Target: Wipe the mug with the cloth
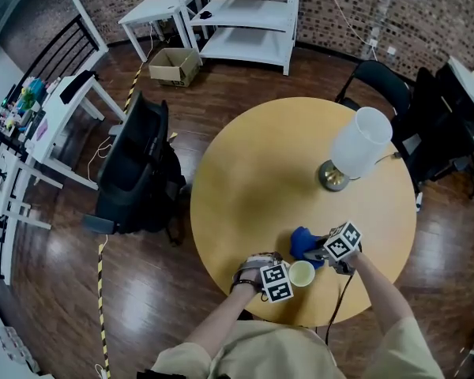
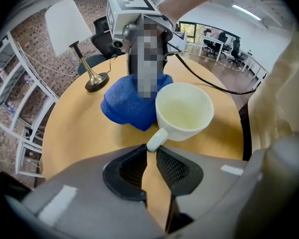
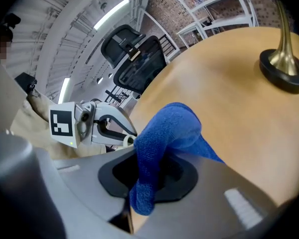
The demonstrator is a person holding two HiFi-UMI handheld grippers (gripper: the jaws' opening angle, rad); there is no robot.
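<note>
The left tool (image 2: pixel 152 153), its jaws nearly together, pinched the handle (image 2: pixel 157 139) of the white mug (image 2: pixel 184 111), which stood upright by the near edge of the round surface (image 1: pixel 253 172). The right tool (image 3: pixel 150 171) was clamped on the blue cloth (image 3: pixel 172 131), which was bunched just behind the mug.

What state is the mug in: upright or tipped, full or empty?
Upright and empty: the mug has its mouth up and a bare pale inside; the left gripper pinches its handle.
</note>
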